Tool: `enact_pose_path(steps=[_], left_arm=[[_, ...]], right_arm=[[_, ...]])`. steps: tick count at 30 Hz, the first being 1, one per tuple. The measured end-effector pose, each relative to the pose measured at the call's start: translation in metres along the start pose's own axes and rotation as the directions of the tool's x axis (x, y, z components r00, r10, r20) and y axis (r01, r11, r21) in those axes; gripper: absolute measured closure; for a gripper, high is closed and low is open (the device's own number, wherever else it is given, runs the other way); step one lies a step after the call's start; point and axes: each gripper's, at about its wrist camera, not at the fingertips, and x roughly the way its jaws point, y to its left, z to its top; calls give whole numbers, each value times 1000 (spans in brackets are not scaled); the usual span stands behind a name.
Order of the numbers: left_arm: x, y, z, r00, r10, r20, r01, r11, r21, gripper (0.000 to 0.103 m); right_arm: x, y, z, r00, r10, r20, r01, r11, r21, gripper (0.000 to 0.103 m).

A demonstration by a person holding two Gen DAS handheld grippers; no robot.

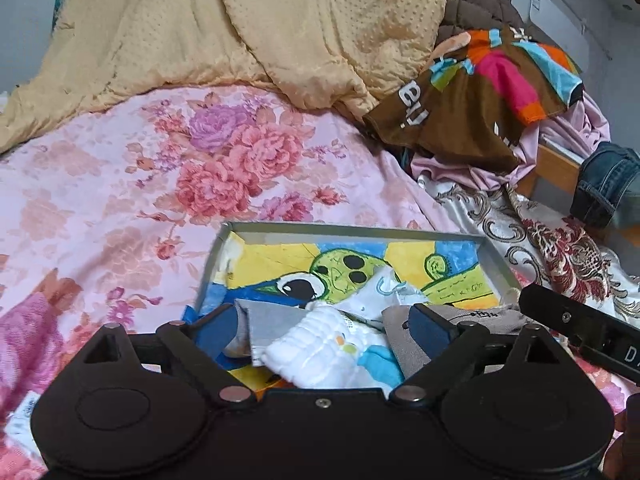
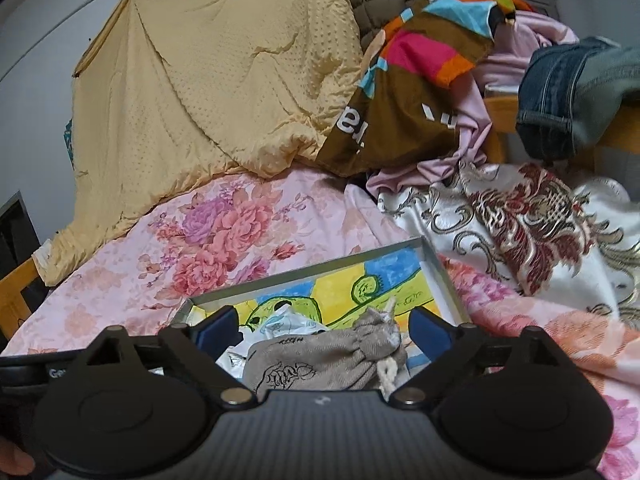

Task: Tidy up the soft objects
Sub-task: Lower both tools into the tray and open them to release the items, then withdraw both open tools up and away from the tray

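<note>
Left wrist view: the left gripper (image 1: pixel 326 326) has its blue fingers (image 1: pixel 218 330) spread wide, gripping nothing. Between them lies a white cloth (image 1: pixel 320 346) with a grey cloth (image 1: pixel 276 326) touching it on the left finger's side. Both sit inside a shallow tray (image 1: pixel 352 230) with a cartoon-painted floor, resting on a floral bed (image 1: pixel 168 168). Beyond the fingertips rises a yellow quilt (image 1: pixel 224 28). The right gripper's arm (image 1: pixel 580 326) enters past the right finger.

Right wrist view: the right gripper (image 2: pixel 324 326) also has its fingers (image 2: pixel 430 330) wide apart, closed on nothing. A grey pouch (image 2: pixel 320 354) with a white cord lies between them in the tray (image 2: pixel 438 270). Ahead, toward the right finger's side, sit piled clothes (image 2: pixel 404 80).
</note>
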Motion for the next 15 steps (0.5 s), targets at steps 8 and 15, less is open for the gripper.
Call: enact_pose_path(steps=[8, 15], left_arm=[[-39, 5, 4, 998, -7, 57, 9, 1000, -27, 4], [-74, 7, 6, 996, -12, 94, 15, 999, -34, 1]], right_arm=[[-34, 12, 12, 998, -32, 48, 35, 998, -52, 1], [-67, 18, 20, 996, -58, 74, 63, 996, -58, 0]])
